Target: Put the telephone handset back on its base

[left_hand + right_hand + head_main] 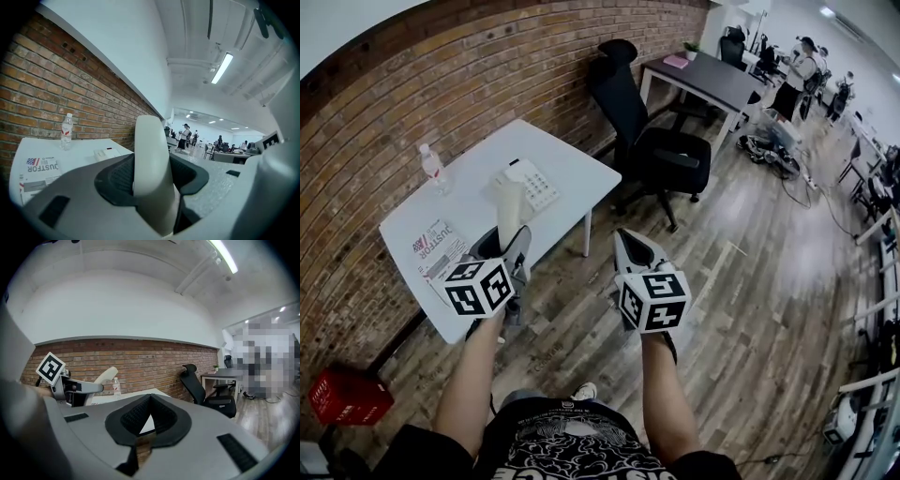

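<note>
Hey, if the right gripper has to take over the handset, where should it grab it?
Probably the free upper half of the handset, coming in from the right: it stands upright, with the left gripper clamped on its lower part.

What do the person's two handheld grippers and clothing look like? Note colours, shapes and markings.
The left gripper and right gripper are grey moulded shells with black ribbed fingers. Each carries a white cube printed with black square markers. The person wears a black printed top.
</note>
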{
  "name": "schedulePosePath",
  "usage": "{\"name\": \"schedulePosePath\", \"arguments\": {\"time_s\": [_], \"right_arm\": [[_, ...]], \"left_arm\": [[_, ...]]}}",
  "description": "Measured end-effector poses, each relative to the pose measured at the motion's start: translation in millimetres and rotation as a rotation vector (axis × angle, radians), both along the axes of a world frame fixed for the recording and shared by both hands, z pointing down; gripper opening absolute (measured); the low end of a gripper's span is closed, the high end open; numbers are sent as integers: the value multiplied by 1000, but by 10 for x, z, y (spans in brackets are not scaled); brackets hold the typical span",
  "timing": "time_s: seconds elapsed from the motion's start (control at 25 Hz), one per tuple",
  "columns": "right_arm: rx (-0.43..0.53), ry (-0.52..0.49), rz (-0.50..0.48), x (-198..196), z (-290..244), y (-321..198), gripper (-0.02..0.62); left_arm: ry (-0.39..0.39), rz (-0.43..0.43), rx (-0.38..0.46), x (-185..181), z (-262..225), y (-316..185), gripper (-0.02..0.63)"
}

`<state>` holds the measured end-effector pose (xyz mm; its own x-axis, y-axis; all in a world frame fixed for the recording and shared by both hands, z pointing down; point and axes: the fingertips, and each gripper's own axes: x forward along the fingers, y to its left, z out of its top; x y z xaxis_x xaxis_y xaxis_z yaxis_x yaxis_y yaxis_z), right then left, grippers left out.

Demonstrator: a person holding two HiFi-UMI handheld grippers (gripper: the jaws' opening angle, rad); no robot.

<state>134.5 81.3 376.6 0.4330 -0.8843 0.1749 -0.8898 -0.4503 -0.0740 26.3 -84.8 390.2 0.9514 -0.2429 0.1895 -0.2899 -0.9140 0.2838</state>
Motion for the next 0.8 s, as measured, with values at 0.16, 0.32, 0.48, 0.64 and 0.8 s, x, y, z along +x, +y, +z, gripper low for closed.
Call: {"name": "schedulePosePath", "arguments": {"time_s": [0.16,0.32,0.48,0.64,0.8], "right_arm": [[2,-3,-20,135,21,-47,-2],[-3,-3,-43,232,59,-140,-2],[-8,-2,-63,359,96,-272,-2],[-23,4,-86,512,128,-515,-3],[-40,22,-123,715,147,-853,-2]], "left_arm": [[-1,-26,-3,103,18,-52,215],[0,-49,-11,184,55,-144,215],[-2,-71,-24,286,122,-274,215],[1,-90,-37,428,183,-501,215],[0,-115,-42,618,258,-808,215]]}}
